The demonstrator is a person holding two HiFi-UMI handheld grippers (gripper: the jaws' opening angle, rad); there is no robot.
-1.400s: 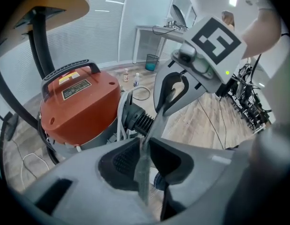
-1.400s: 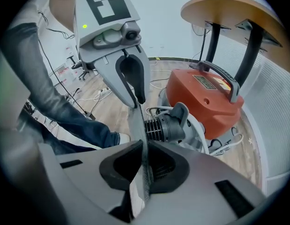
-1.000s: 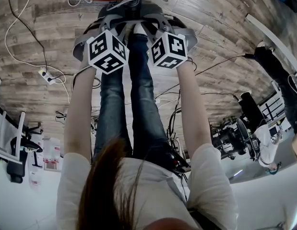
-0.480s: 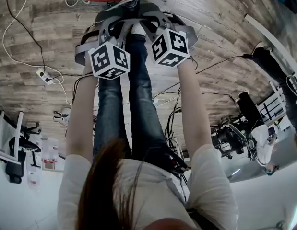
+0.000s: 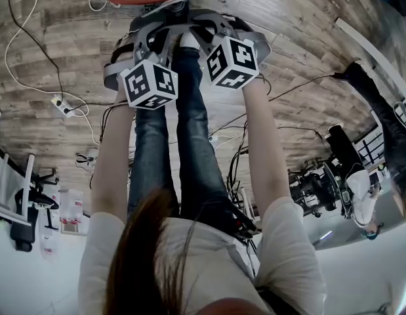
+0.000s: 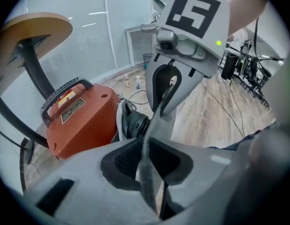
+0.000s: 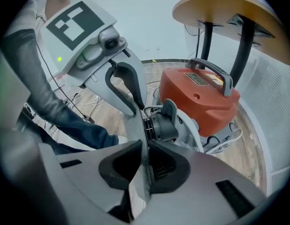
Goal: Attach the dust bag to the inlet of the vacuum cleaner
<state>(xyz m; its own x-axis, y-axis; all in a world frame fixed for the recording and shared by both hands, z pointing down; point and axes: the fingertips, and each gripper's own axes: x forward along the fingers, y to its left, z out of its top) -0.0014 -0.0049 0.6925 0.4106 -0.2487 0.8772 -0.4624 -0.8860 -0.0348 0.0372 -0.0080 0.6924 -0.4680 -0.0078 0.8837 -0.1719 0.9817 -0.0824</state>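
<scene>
— While our left claw point(image 6: 145, 149) and right claw point(image 7: 145, 159) each pinch the grey dust bag point(image 6: 159, 120), how far along are we?
— Not attached yet: the bag hangs just beside the black inlet point(image 7: 159, 125) of the orange vacuum cleaner point(image 7: 201, 102). Since a second ago, our left claw dips and tilts, and both jaws ease slightly wider.

The head view looks steeply down at the wooden floor point(image 5: 52, 38). Both gripper views sit close behind their own jaws, facing the orange vacuum cleaner point(image 6: 81, 121) and its black inlet point(image 7: 161, 125) from opposite sides. The head view catches that cleaner at its top edge.
</scene>
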